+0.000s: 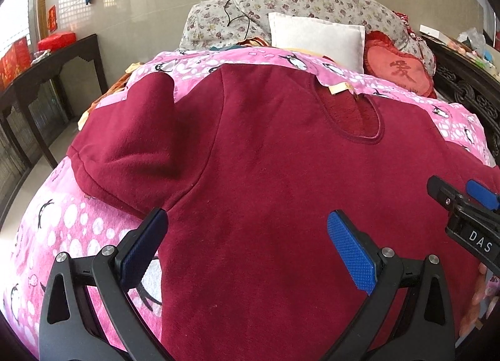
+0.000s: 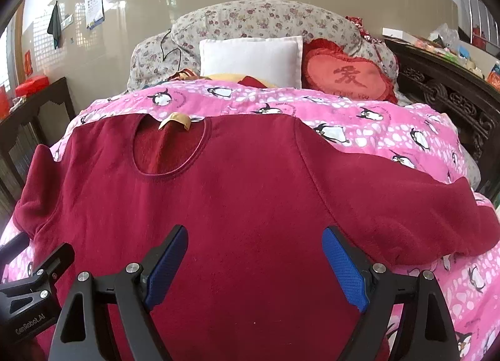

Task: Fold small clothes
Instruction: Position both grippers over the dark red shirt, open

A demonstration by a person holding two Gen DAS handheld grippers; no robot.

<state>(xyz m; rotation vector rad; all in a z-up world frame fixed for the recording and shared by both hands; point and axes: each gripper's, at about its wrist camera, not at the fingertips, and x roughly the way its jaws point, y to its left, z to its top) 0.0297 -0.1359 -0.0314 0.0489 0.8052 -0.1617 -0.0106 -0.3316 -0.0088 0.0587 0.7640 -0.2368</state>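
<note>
On the bed, spread front-up over a pink penguin-print blanket [image 2: 390, 129]: one maroon long-sleeved fleece top [image 2: 250, 204], not yet folded.

Orientation: long axis runs 6 to 12 o'clock in both wrist views, hem nearest the cameras, round neckline [image 2: 170, 148] with a tan label [image 2: 176, 120] at the far end. In the right wrist view the neckline sits at about 11 o'clock; in the left wrist view, at about 1 o'clock.

Sleeves: one sleeve [image 2: 422, 214] lies stretched out toward 3 o'clock in the right wrist view, flat on the blanket. The other sleeve [image 1: 131, 148] lies toward 10 o'clock in the left wrist view, bent back on itself with the cuff pointing to 12.

Left gripper [image 1: 247, 248]: jaws spread wide, nothing between them, above the lower body panel near the bent sleeve's armpit seam; contact with the cloth cannot be told.

Right gripper [image 2: 254, 264]: jaws likewise spread, empty, over the lower body panel, straight sleeve just off its 2 o'clock.

Judgement: each gripper is nearer its own-side sleeve, so the first fold probably brings a sleeve inward across the long axis; the bent sleeve may need straightening.

Surroundings: white pillow [image 2: 250, 61], red heart cushion [image 2: 347, 79] and floral quilt [image 2: 265, 20] at 12 o'clock.
</note>
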